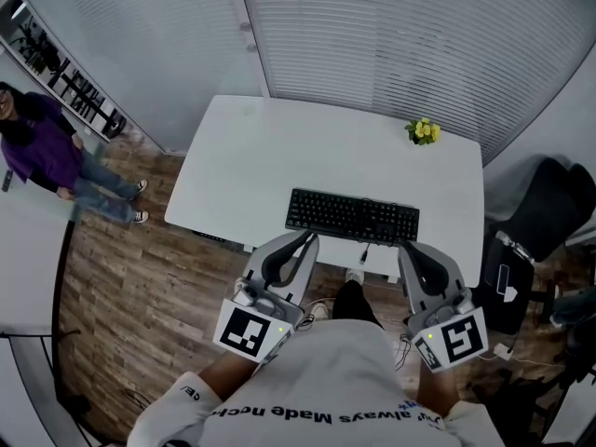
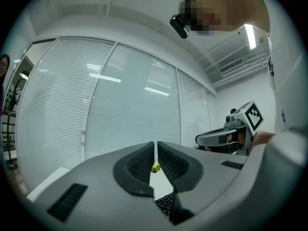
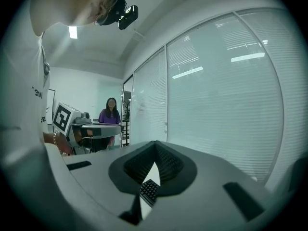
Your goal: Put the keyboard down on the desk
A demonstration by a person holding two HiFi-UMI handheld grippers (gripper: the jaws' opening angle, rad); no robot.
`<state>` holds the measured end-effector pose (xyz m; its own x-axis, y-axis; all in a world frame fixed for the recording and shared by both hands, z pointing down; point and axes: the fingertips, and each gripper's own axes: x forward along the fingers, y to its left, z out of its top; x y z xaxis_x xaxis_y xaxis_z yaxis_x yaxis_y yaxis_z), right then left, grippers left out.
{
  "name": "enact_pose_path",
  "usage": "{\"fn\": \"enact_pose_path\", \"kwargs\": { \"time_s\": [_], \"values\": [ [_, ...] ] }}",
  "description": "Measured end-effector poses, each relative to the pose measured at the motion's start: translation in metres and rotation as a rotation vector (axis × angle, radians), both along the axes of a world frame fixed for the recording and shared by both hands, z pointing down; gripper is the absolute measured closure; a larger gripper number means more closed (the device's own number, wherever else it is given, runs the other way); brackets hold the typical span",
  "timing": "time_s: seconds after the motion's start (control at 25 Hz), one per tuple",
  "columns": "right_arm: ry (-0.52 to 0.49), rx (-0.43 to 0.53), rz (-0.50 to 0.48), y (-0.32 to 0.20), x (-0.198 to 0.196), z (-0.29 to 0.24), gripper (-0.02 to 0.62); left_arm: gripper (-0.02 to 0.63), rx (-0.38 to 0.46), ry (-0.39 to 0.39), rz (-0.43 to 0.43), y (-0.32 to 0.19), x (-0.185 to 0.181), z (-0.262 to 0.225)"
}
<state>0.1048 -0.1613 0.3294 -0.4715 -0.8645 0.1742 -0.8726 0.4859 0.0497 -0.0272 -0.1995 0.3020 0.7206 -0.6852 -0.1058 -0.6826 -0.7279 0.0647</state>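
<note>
A black keyboard (image 1: 352, 216) lies flat on the white desk (image 1: 251, 156), close to its front edge. My left gripper (image 1: 307, 237) is shut and empty, with its tips just off the keyboard's front left corner. My right gripper (image 1: 406, 247) is also shut and empty, by the front right corner. In the left gripper view the jaws (image 2: 155, 150) meet with only a thin slit, and keyboard keys (image 2: 166, 203) show below them. The jaws in the right gripper view (image 3: 155, 148) are closed too, with the keyboard (image 3: 149, 190) under them. I cannot tell whether either tip touches the keyboard.
A small pot of yellow flowers (image 1: 424, 131) stands at the desk's far right. A black office chair (image 1: 545, 208) sits to the right of the desk. A person in purple (image 1: 42, 147) stands at the left on the wooden floor. Blinds cover the glass wall behind.
</note>
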Motion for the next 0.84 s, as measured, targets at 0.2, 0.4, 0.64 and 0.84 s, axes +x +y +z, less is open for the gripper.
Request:
{"fn": "enact_pose_path", "kwargs": {
  "time_s": [0.2, 0.4, 0.64, 0.84],
  "values": [
    [0.004, 0.012, -0.008, 0.002, -0.007, -0.004, 0.588, 0.566, 0.0, -0.005, -0.008, 0.004, -0.006, 0.0],
    [0.003, 0.014, -0.005, 0.005, -0.011, -0.003, 0.588, 0.566, -0.002, 0.005, -0.012, 0.006, -0.012, 0.001],
    [0.005, 0.014, -0.005, 0.006, -0.015, -0.003, 0.588, 0.566, -0.001, 0.006, -0.011, 0.009, -0.016, -0.001],
    [0.004, 0.018, -0.008, 0.006, -0.019, -0.006, 0.588, 0.566, 0.001, 0.017, -0.01, 0.01, -0.018, -0.004]
  ]
}}
